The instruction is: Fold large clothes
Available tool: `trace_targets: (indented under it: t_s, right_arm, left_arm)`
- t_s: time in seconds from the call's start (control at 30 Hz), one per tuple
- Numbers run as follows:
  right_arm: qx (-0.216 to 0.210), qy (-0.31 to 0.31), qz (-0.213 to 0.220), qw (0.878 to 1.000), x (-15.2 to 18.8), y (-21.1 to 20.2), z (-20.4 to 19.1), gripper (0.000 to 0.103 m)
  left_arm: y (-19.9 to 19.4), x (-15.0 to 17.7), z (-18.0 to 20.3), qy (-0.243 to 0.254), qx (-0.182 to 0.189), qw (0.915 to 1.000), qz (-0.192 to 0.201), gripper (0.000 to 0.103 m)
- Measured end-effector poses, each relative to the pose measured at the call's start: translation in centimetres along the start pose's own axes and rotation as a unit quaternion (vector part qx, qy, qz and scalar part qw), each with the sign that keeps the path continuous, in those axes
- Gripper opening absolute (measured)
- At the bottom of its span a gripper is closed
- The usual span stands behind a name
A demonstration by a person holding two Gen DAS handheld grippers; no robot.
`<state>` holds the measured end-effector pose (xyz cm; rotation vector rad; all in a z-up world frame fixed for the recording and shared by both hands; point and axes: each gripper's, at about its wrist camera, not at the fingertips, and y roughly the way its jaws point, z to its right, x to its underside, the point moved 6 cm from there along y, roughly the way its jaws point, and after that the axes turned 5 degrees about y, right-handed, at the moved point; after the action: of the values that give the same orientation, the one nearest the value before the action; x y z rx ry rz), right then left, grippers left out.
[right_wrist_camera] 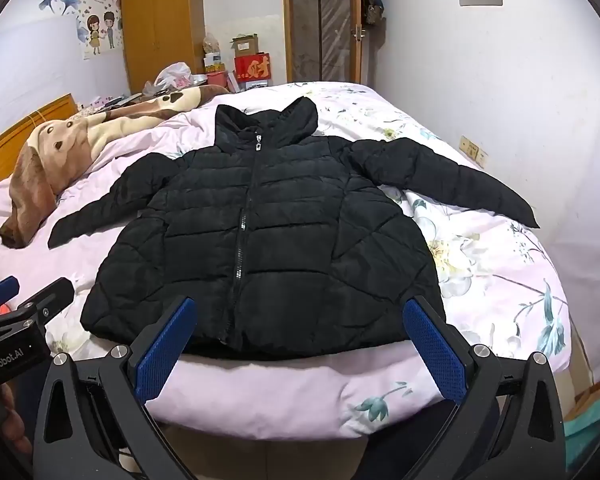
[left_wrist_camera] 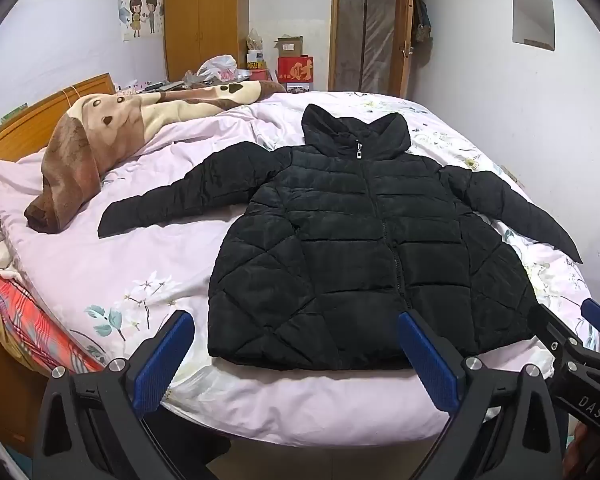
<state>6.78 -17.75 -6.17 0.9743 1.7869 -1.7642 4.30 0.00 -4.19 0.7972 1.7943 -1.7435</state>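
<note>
Both tongs, left gripper (left_wrist_camera: pixel 296 364) and right gripper (right_wrist_camera: pixel 300 348), gape wide, holding nothing; the black jacket (left_wrist_camera: pixel 355 240) lies flat just ahead of them. Risk: 2 puffy sleeves springing back, slippery quilting escaping the pads

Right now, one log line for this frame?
stage: pre-fold | jacket: flat on bed, zipped, sleeves spread | left tool: open, clear | right tool: open, clear

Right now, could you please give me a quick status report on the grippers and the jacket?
Left gripper open, right gripper open, both holding nothing. Black jacket flat on bed, zipped, sleeves out. Brown blanket lies clear of it.
</note>
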Motion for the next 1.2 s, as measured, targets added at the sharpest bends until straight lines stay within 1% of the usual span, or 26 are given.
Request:
trace_targets:
  t_s: [0.23, 0.37, 0.47, 0.57, 0.7, 0.83, 1.2]
  right_arm:
    - [-0.001, -0.002, 0.005, 1.0, -0.1, -0.1, 0.0, 0.103]
    - [-0.004, -0.004, 0.007, 1.0, -0.4, 0.1, 0.2, 0.103]
    - [-0.007, -0.004, 0.011, 1.0, -0.7, 0.2, 0.3, 0.103]
    - [-0.007, -0.003, 0.014, 1.0, -0.8, 0.0, 0.1, 0.103]
    - [-0.01, -0.001, 0.026, 1.0, -0.8, -0.5, -0.2, 0.103]
    - [-0.011, -0.004, 0.027, 1.0, -0.9, -0.6, -0.3, 0.103]
    - [-0.009, -0.005, 0.034, 0.999, -1.1, -1.1, -0.5, 0.103]
  left_arm:
    - [0.1, 0.0, 0.0, -0.004, 0.007, 1.0, 0.001, 0.103]
    - [0.8, 0.3, -0.4, -0.02, 0.024, 0.9995, -0.008, 0.102]
    - [0.7, 0.0, -0.8, -0.029, 0.027, 0.9992, -0.009, 0.102]
    - [0.6, 0.0, -1.0, -0.034, 0.013, 0.9992, -0.012, 0.102]
    - [0.5, -0.1, -1.2, -0.038, 0.015, 0.9991, -0.007, 0.102]
    - [0.3, -0.2, -1.3, -0.034, 0.005, 0.9994, -0.005, 0.102]
    - [0.0, -0.1, -1.5, -0.037, 0.009, 0.9992, -0.006, 0.102]
